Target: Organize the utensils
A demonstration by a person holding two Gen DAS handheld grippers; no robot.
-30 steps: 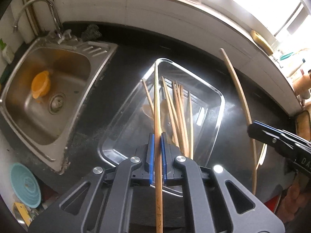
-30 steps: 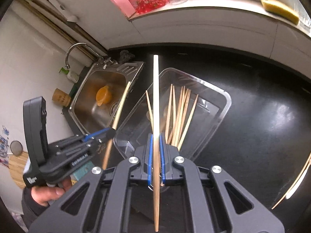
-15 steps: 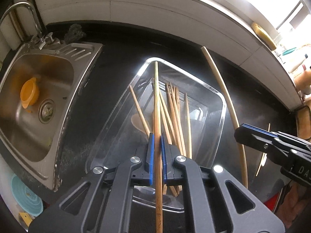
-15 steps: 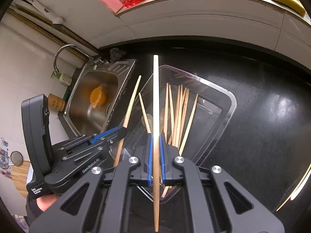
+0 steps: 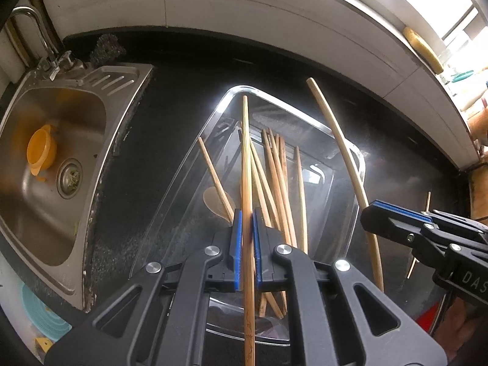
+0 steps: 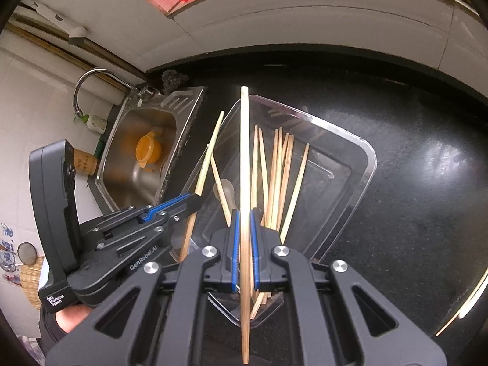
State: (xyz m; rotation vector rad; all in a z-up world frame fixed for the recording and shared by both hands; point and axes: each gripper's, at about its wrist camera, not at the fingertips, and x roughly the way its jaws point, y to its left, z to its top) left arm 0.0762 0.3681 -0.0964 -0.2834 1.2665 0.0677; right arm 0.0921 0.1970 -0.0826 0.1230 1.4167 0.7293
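A clear plastic tray [image 5: 350, 152] [image 6: 363, 164] on the black counter holds several wooden chopsticks [image 5: 279, 183] [image 6: 280, 170] and a pale spoon [image 5: 213, 199]. My left gripper [image 5: 247, 222] is shut on one chopstick [image 5: 245, 152], held lengthwise over the tray. My right gripper [image 6: 244, 225] is shut on another chopstick [image 6: 244, 152], also over the tray. In the left wrist view the right gripper [image 5: 396, 222] is at the right with its chopstick [image 5: 344, 152]. In the right wrist view the left gripper [image 6: 183, 204] is at the left with its chopstick [image 6: 207, 158].
A steel sink [image 5: 61, 164] [image 6: 146, 152] with an orange cup [image 5: 41, 149] lies left of the tray, its tap [image 6: 91, 82] behind. A scrubber [image 5: 106, 50] sits at the back. Loose chopsticks [image 5: 422, 235] [image 6: 466, 305] lie on the counter at the right. A white tiled wall bounds the counter.
Both grippers have moved in over the tray with their chopsticks, closer to each other and lower. Both stay shut.
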